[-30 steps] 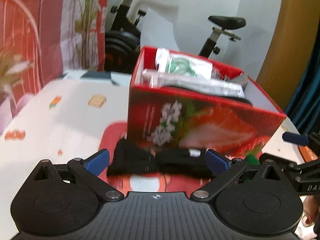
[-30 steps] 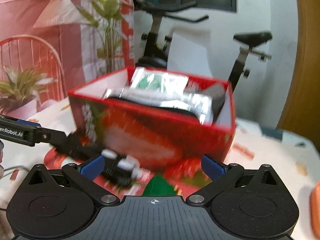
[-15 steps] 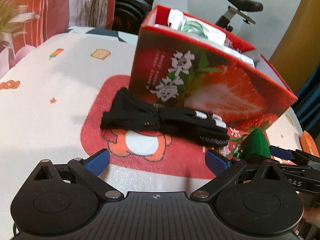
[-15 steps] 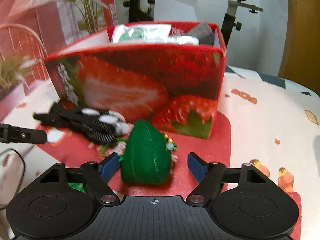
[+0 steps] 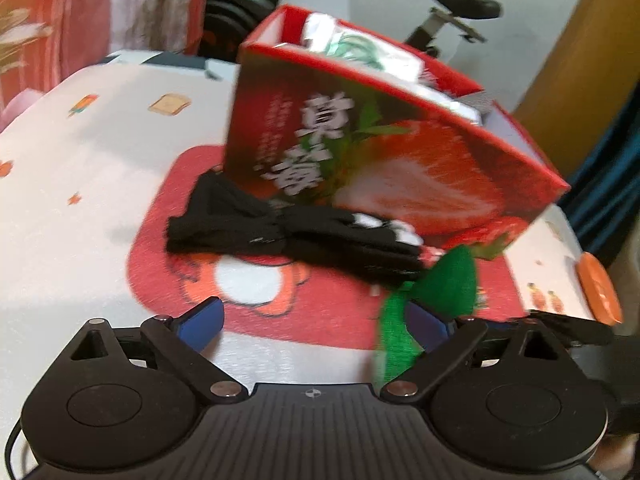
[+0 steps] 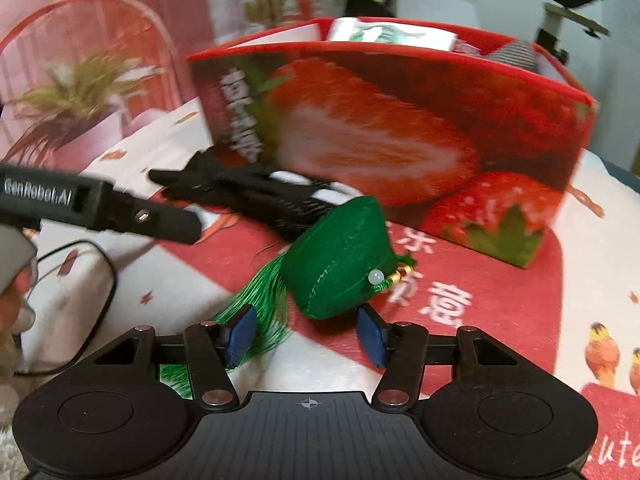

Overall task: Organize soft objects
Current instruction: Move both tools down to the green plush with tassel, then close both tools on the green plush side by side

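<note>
Since the earlier frame my right gripper (image 6: pixel 306 338) had sunk, its jaws closing halfway around the green pouch (image 6: pixel 340 256) on the bench, not yet pinching; its tassel (image 6: pixel 260 300) risked snagging. My left gripper (image 5: pixel 316 320) gaped empty.

My green pouch (image 6: pixel 336 256) with green tassel (image 6: pixel 260 304), black gloves (image 5: pixel 288 236), red strawberry-printed box (image 6: pixel 400 120), blue pads (image 6: pixel 240 334).

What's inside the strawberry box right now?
The strawberry box shows a green-and-white packet and a grey striped item at its rim. Its walls hide everything lower down.
</note>
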The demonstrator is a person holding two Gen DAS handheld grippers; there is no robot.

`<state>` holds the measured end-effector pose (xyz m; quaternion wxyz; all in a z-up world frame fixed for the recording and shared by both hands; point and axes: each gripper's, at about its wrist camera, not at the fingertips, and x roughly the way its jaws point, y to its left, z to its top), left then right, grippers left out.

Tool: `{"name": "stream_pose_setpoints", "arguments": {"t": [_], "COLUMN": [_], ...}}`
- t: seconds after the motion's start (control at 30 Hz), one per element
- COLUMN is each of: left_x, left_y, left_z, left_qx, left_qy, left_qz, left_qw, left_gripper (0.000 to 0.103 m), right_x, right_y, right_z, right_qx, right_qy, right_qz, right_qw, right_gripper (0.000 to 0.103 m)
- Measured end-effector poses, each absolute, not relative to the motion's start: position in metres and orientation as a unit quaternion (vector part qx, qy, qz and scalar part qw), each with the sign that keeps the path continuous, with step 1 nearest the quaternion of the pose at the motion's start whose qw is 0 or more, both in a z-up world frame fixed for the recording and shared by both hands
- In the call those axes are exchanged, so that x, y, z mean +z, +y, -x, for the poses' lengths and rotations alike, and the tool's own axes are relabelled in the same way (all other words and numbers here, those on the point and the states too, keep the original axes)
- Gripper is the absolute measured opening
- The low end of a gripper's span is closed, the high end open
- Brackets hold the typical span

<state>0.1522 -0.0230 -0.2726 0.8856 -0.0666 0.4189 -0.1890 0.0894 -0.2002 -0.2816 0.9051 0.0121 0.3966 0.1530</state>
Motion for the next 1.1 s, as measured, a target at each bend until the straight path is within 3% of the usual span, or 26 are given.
{"name": "stream_pose_setpoints", "arguments": {"t": [0.2, 0.43, 0.57, 1.1], "left_x": [-0.269, -0.266, -0.268, -0.297], "left_y": [-0.036, -0.055, -0.072, -0.105], "left_z": [-0.153, -0.167, -0.176, -0.208], "left_qx": [-0.228, -0.277, -0.313, -0.347], "left_qy": [0.416, 0.424, 0.428, 0.468], "left_qz": [0.061, 0.066, 0.078, 0.09], "left_qw": [0.878, 0.86, 0.844, 0.808], "left_gripper": [0.08, 0.075, 0.054, 0.053], "right_x": [-0.275, -0.27, -0.271, -0.276], "right_y": [-0.201, -0.225, -0.227, -0.224], "right_z": [-0.088, -0.086, -0.085, -0.087], "right_qx": [0.148, 0.112, 0.115, 0.132], "right_qy": [0.391, 0.376, 0.374, 0.364], "right_qz": [-0.004, -0.011, -0.002, 0.012], "right_qw": [0.909, 0.92, 0.92, 0.922], "right_gripper": [0.052, 0.053, 0.05, 0.044]}}
